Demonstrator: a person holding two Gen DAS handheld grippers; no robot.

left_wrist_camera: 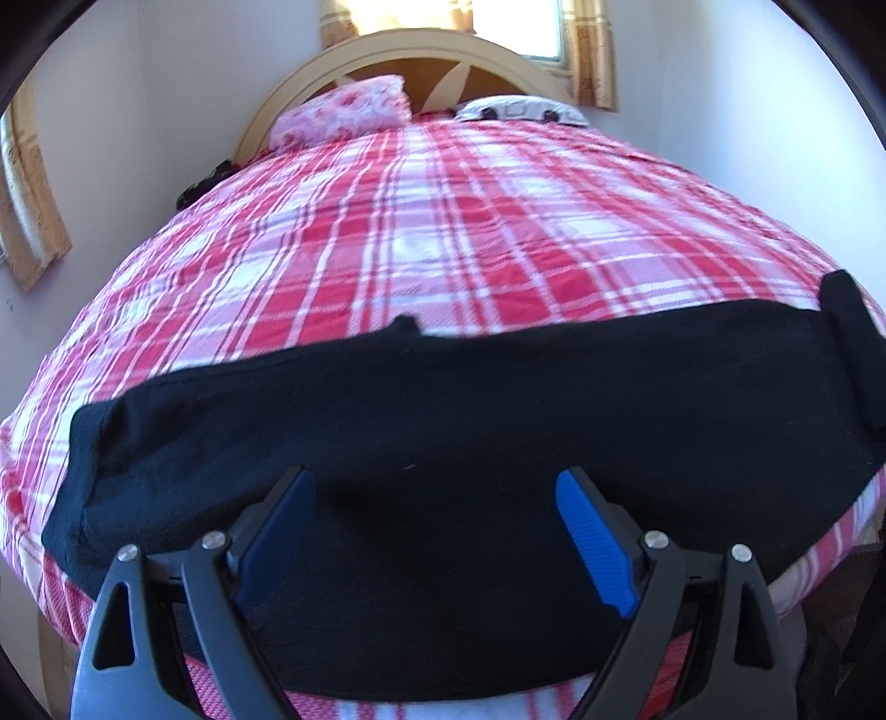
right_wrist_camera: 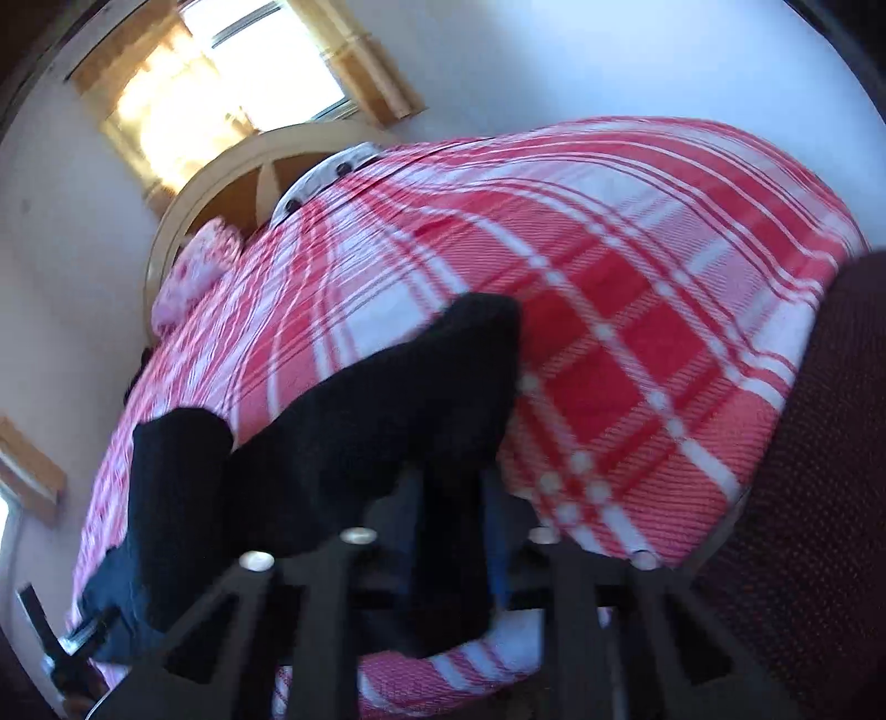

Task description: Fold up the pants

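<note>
1. Black pants [left_wrist_camera: 470, 432] lie in a long band across the near end of the bed, directly under and ahead of the left gripper [left_wrist_camera: 434, 531], on a red-and-white plaid blanket [left_wrist_camera: 443, 221].
2. Left gripper: its jaws stand wide apart over the cloth, blue pads [left_wrist_camera: 595, 537] bare, holding nothing.
3. Right gripper [right_wrist_camera: 451, 531]: its jaws are drawn close together with a fold of the black fabric [right_wrist_camera: 387, 399] between them; the view is blurred, but the cloth rises from the blanket into the grip.
4. Edges: the pants' far edge runs nearly straight across in front of the left gripper; their near edge hangs over the mattress edge below it.
5. Open room: beyond the far edge, bare plaid stretches up to a floral pillow [left_wrist_camera: 343, 111] and a wooden headboard [left_wrist_camera: 387, 50].
</note>
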